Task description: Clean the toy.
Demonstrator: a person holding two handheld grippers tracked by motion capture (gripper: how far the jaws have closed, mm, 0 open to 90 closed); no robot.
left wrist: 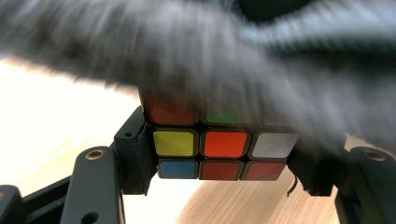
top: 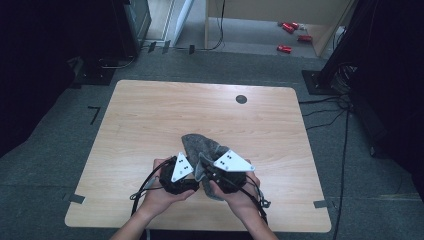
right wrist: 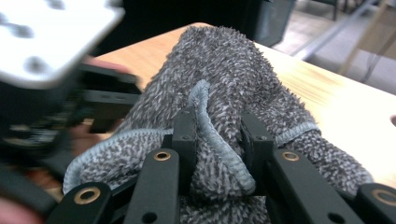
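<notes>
Cube [left wrist: 223, 144] pinched in your left gripper [left wrist: 219, 177]; soft cloth [right wrist: 224, 93] bunched in your right gripper [right wrist: 217, 140].
Near the table's [top: 150, 110] front edge: the cube is rigid and slick, so squeeze flat faces; the cloth is limp.

High view: fixed above near edge of table [top: 150, 110], looking fwd and down, fairly far off. Left gripper view: v. close, along its jaws at cube [left wrist: 219, 144] under grey cloth [left wrist: 210, 60]. Right gripper view: close, along its jaws. All three share the cloth.
</notes>
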